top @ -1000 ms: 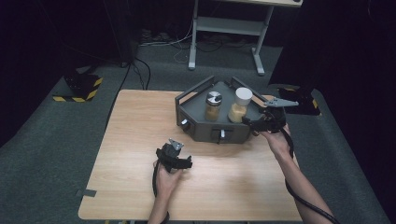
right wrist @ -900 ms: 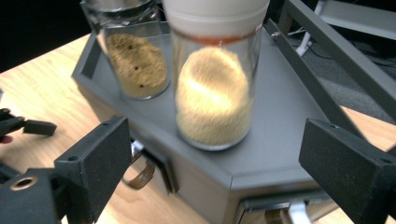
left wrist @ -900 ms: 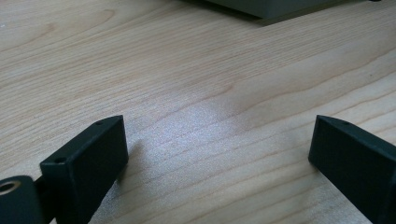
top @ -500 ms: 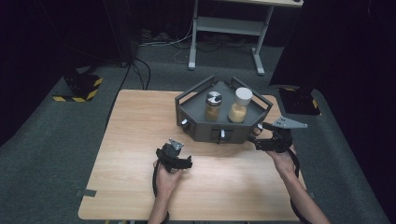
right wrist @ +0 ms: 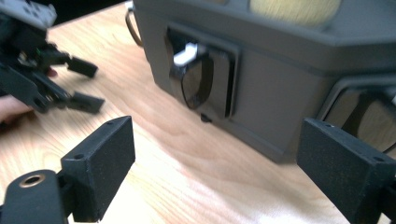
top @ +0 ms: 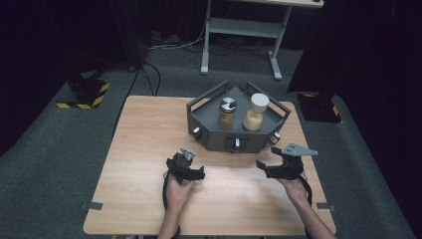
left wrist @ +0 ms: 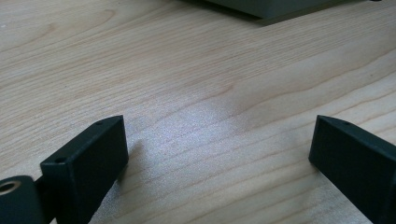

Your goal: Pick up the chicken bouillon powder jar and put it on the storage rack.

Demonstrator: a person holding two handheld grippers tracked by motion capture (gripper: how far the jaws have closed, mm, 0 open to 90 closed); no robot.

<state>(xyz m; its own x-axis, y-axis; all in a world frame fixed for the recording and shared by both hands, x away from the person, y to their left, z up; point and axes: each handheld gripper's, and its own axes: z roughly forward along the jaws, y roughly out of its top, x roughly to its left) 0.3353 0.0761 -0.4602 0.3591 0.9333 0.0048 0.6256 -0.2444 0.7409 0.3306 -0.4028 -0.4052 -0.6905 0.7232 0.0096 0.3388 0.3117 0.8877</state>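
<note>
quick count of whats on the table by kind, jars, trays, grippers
jars: 2, one with a silver lid, one with a white lid
grey tray that holds them: 1
grippers: 2, left gripper and right gripper, both with nothing between the jaws
total: 5

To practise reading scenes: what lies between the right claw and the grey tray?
Only bare wooden tabletop separates the open right claw from the grey tray, seen in the right gripper view.
</note>
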